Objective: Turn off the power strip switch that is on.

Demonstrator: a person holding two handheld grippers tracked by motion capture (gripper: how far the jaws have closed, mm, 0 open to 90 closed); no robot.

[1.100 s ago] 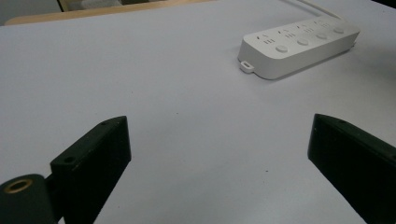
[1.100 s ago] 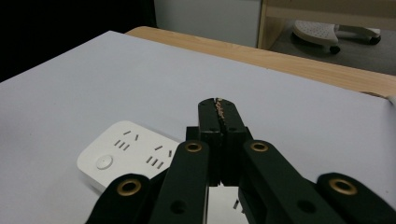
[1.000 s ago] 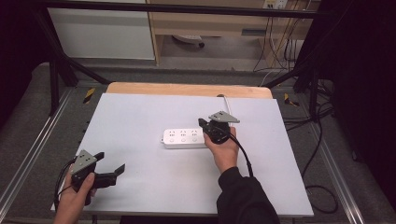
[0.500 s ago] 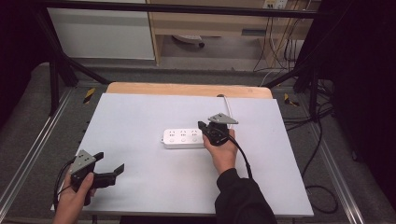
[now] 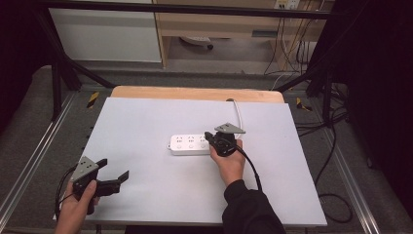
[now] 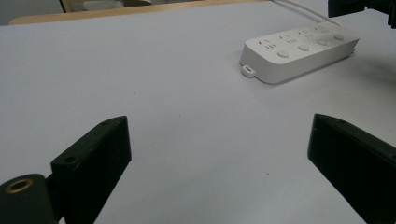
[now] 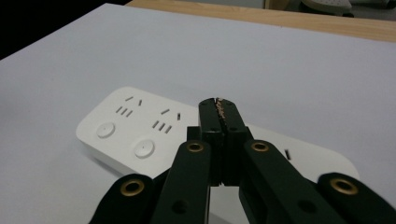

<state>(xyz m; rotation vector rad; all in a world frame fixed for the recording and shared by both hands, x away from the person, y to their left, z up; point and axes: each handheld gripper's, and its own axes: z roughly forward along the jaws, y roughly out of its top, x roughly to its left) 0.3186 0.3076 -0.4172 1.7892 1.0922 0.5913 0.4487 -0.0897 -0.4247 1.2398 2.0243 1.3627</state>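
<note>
Right tongs clenched over the power strip's buttons, left tongs spread wide and idle.

The white power strip lies flat near the centre of the counter, its cord running off toward 12 o'clock. The right tongs hover at its 3 o'clock end, jaws pressed together with nothing between them, tip over the row of round buttons. The left tongs rest well apart at 8 o'clock, jaws released and empty. The strip looks like a stiff, light, smooth plastic shell, likely to slide when pushed; a hold across its narrow width, on the long side walls, should steady it best.
</note>
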